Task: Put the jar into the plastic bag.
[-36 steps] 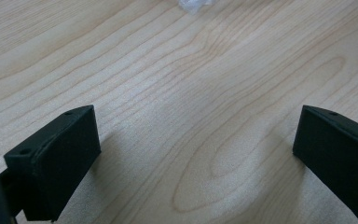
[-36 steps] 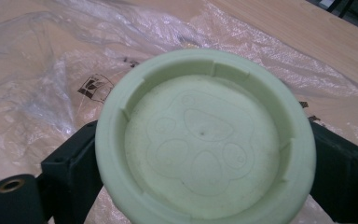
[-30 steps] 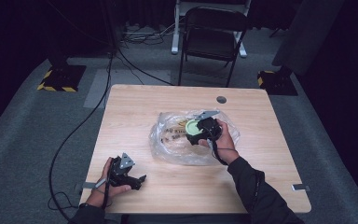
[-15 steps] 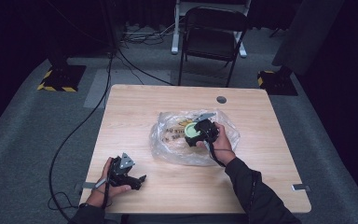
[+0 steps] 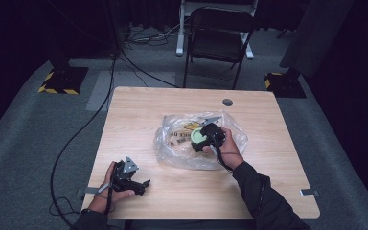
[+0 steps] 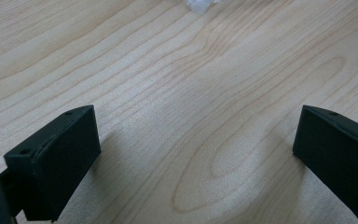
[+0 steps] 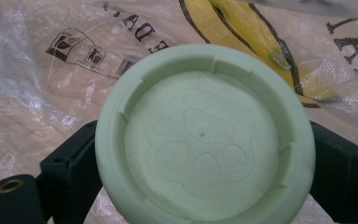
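gripping a pale green round lid (image 7: 205, 135), paw print embossed.

The table (image 5: 139, 120) is pale wood-grain laminate with a smooth, matt finish. The bag (image 5: 172, 151) is thin, clear, glossy plastic film, crinkled, over a woven printed sack (image 7: 37, 107). The green lid (image 7: 205, 133) is matt moulded plastic with an embossed paw print. Both grippers' jaws are matt black plastic.

Bare counter (image 5: 139, 129) lies open along the left side and near edge; a crumpled clear plastic bag (image 5: 172, 148) blocks the centre, just beside the right tool (image 5: 199, 139).
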`<state>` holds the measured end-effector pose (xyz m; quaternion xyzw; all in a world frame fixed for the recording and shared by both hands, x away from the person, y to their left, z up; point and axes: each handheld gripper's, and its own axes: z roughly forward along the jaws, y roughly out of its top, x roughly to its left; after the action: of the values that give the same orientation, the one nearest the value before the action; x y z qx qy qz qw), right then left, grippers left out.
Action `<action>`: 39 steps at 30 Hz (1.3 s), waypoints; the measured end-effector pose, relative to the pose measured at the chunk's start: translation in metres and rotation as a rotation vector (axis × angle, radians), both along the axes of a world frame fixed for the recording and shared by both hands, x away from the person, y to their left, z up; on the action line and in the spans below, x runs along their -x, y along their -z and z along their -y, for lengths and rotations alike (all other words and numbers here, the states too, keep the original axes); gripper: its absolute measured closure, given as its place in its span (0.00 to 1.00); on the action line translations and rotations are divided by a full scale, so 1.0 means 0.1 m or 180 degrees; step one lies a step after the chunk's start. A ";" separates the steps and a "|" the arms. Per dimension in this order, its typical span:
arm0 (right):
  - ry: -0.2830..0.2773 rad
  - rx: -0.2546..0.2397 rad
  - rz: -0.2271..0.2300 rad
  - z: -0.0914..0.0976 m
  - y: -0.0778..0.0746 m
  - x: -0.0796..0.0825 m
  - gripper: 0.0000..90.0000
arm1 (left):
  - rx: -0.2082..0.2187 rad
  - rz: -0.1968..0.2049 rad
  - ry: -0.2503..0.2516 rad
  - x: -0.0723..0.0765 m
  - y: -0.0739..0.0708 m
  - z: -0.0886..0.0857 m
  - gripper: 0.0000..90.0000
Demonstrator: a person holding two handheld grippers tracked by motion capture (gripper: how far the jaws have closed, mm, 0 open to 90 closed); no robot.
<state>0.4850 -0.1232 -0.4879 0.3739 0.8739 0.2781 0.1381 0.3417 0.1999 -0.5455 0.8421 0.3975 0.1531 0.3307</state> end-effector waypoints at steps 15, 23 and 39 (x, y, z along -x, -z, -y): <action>0.0027 0.0074 0.0033 -0.01 -0.04 0.02 0.05 | -0.0001 0.0000 0.0001 0.00 0.00 0.00 0.00; -0.0040 0.0044 0.0057 -0.02 -0.07 0.03 0.04 | 0.0001 -0.0001 0.0000 0.00 0.00 0.00 0.00; -0.0194 -0.0279 0.0568 0.02 -0.38 0.25 0.04 | 0.0000 0.0000 0.0000 0.00 0.00 0.00 0.00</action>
<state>0.4602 -0.1247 -0.4500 0.3266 0.8561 0.3523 0.1904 0.3417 0.1999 -0.5455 0.8421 0.3975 0.1531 0.3307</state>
